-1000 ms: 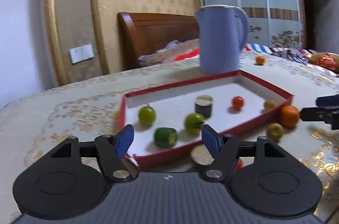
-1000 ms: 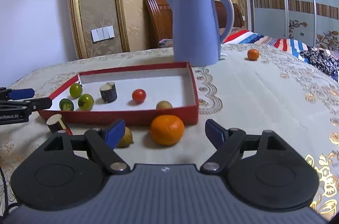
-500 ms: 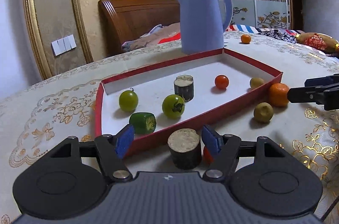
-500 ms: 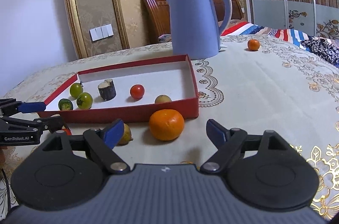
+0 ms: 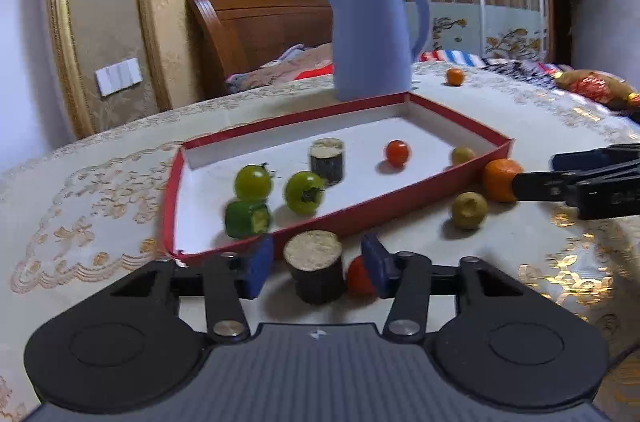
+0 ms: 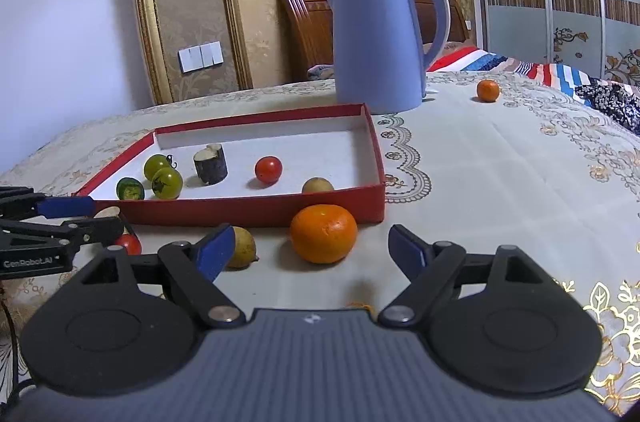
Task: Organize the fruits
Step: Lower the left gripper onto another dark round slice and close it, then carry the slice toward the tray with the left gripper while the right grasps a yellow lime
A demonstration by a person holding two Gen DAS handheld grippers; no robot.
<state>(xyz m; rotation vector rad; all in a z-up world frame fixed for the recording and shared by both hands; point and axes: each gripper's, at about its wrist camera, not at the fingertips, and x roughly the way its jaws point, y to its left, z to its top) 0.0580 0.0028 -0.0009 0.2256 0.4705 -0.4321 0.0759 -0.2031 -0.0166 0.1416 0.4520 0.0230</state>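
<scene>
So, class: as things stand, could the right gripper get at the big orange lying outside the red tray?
Probably yes. The right gripper is open, and the big orange lies on the cloth just ahead between its fingers, touching nothing visible; the red tray wall stands behind it, not in the way.

Illumination is even indoor light from above, with soft short shadows under the fruit on the surface [image 6: 500,182]. Both fisheye views bend straight lines strongly toward the edges and darken at the corners. Slight motion blur softens the left view; gold embroidery shows glints.
</scene>
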